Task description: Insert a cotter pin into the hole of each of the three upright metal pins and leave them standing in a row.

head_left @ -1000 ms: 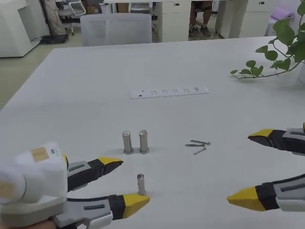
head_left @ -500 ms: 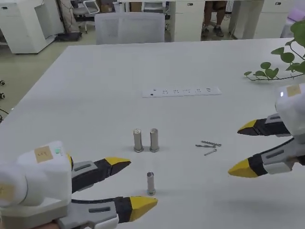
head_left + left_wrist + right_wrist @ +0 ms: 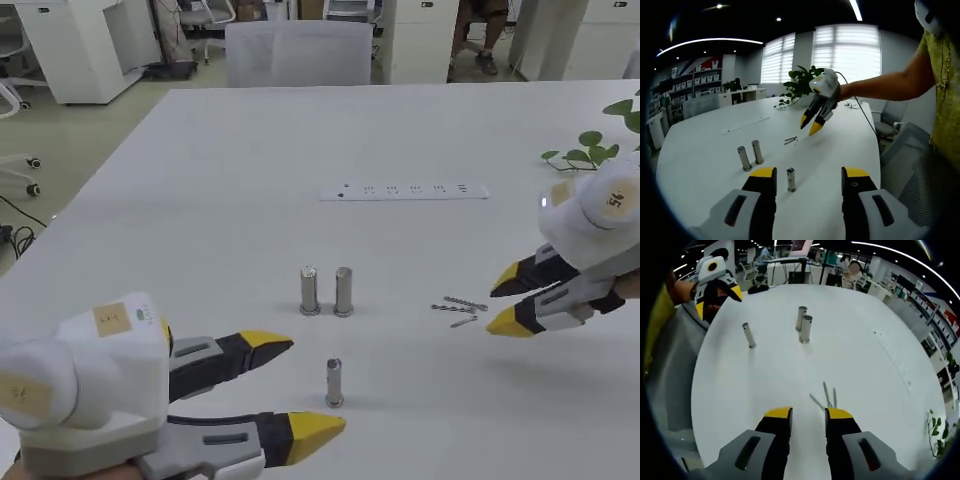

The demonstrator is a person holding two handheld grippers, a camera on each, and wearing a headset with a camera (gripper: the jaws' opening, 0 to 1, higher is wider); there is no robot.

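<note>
Head view: down my counter [image 3: 200, 200] toward its far edge. My two gripper views face each other, low, sharing the lone pin [image 3: 334, 382].

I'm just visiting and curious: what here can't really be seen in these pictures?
Holes in the upright pins: too small to tell, head view.
Cotter pins: tiny, overlapping pile in head view; count unclear.
Plant: cut off by head view's right edge.
</note>
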